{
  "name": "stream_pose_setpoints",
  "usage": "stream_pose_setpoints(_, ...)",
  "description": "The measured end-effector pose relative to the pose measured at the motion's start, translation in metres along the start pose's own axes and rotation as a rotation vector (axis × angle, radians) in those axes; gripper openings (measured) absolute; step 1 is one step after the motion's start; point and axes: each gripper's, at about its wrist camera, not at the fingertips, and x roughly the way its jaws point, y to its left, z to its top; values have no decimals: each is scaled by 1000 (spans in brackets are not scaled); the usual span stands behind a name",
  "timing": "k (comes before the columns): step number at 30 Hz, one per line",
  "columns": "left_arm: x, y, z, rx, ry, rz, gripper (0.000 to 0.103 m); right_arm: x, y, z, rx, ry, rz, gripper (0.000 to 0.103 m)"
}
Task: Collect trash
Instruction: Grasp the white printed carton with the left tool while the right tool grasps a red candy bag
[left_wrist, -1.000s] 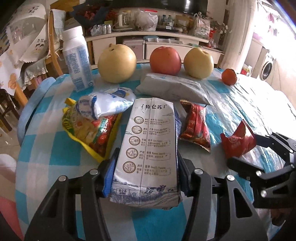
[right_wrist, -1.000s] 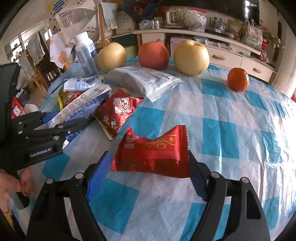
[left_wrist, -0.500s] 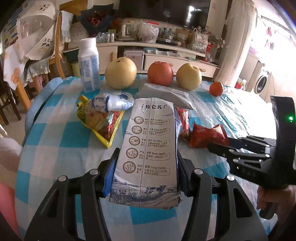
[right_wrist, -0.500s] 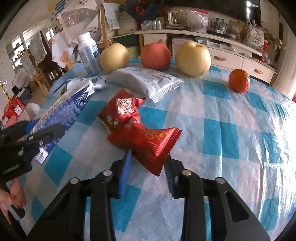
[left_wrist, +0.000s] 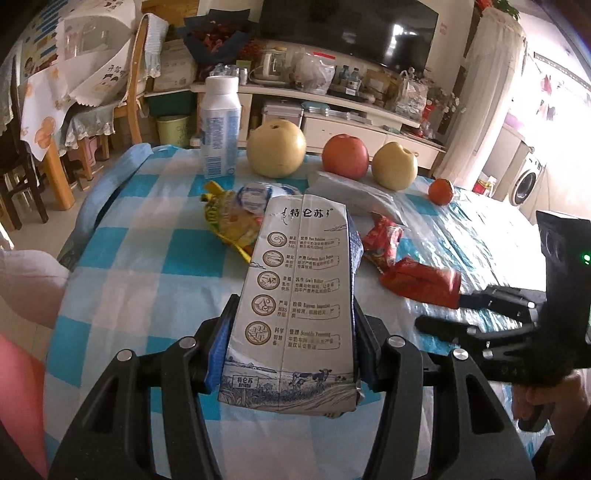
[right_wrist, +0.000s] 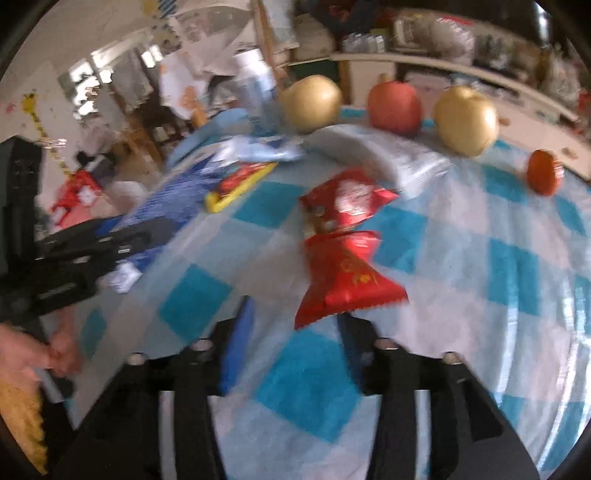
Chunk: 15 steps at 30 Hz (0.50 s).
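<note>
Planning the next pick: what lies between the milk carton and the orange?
In the left wrist view, two red wrappers and a grey pouch lie between the milk carton and the orange.

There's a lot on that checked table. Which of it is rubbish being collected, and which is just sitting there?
Trash, by the look of it:
milk carton in the left gripper
red wrapper at the right gripper
second red wrapper
yellow wrapper
grey pouch

Just lying about:
two pears
apple
orange
upright bottle
</note>
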Motion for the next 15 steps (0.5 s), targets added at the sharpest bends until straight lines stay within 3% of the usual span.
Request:
stream_pose_setpoints(2,-2,4,-1,-5,-1,-1,56,-2,-7,1,19,-15,-33,60)
stream_pose_setpoints(5,-3,6,-1,-5,2,-4,56,2,-18,3,31,-32,-123,83)
stream_pose_setpoints(12,2,9,-6,-7,27,-5,56,23,-21,8,-23,14,-131,91)
stream_pose_setpoints(15,2,11,-7,-11,28,-10,56,23,-19,10,-31,3,-91,91)
